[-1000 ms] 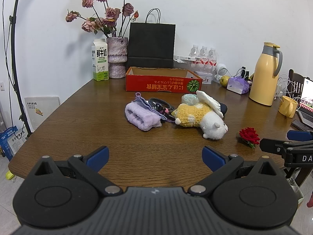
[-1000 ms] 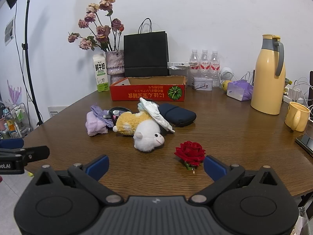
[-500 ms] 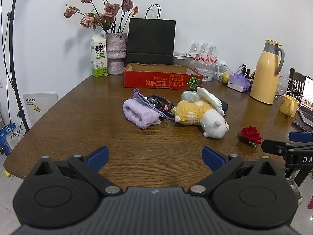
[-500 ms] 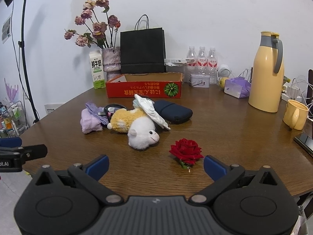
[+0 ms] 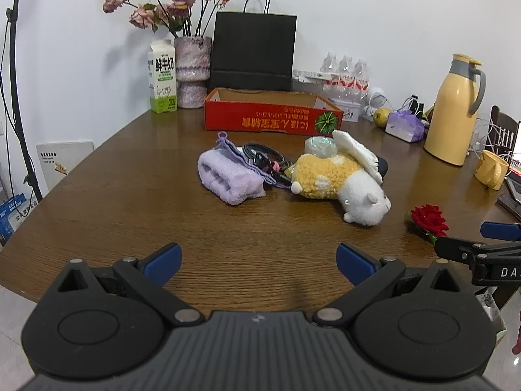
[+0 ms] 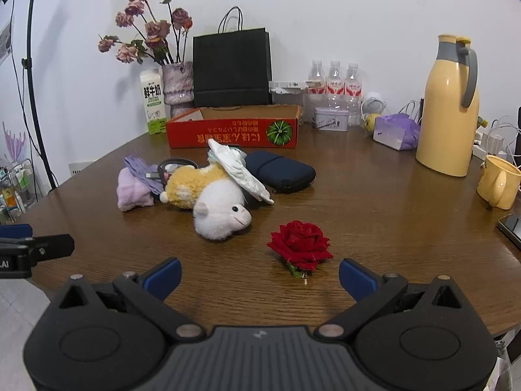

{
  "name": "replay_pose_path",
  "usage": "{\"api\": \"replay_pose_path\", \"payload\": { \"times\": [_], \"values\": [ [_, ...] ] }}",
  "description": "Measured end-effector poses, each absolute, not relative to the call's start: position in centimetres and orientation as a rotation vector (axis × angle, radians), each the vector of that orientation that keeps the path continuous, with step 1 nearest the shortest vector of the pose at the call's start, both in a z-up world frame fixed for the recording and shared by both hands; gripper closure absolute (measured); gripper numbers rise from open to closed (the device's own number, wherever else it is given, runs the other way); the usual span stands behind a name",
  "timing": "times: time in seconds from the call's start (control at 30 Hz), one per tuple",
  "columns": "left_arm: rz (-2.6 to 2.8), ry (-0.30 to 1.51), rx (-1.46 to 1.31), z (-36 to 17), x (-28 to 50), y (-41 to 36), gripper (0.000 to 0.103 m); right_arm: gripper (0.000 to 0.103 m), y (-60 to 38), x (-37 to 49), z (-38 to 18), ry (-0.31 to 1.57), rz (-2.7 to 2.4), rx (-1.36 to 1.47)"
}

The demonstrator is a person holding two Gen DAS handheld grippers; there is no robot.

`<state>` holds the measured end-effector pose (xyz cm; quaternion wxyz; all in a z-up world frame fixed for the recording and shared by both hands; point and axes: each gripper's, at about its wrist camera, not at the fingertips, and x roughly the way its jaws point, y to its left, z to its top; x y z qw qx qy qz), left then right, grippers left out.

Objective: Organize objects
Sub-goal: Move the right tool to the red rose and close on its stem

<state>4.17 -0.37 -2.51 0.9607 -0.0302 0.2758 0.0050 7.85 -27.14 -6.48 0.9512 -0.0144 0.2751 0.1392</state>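
Note:
A pile lies mid-table: a rolled lilac towel (image 5: 228, 177), a black cable (image 5: 265, 156), a yellow-and-white plush sheep (image 5: 338, 182) with a white glove on its back, and a dark blue pouch (image 6: 281, 171). A red rose (image 6: 299, 242) lies alone, just ahead of my right gripper (image 6: 259, 277), which is open and empty. Nothing sits between the fingers of my open left gripper (image 5: 257, 260), low over the table's near edge, well short of the towel. An open red cardboard box (image 5: 272, 114) stands behind the pile.
Along the back wall stand a milk carton (image 5: 161, 76), a vase of dried roses (image 5: 192, 70), a black paper bag (image 5: 252, 52) and water bottles (image 6: 335, 86). A yellow thermos (image 6: 447, 107), a yellow mug (image 6: 498, 185) and a lilac bag (image 6: 395, 130) are at the right.
Both grippers have moved forward over the table toward the objects. The rose now sits closer to the right gripper. Both stay open.

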Motion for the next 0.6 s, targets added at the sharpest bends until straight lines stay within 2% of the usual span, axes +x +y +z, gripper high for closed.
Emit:
{"api": "replay_pose_path", "payload": {
  "times": [0.6],
  "values": [
    [0.015,0.630,-0.065,-3.9,9.4,-2.0,0.000,0.000,-28.2,13.9,-9.3,0.651,0.298,-0.064]
  ]
}}
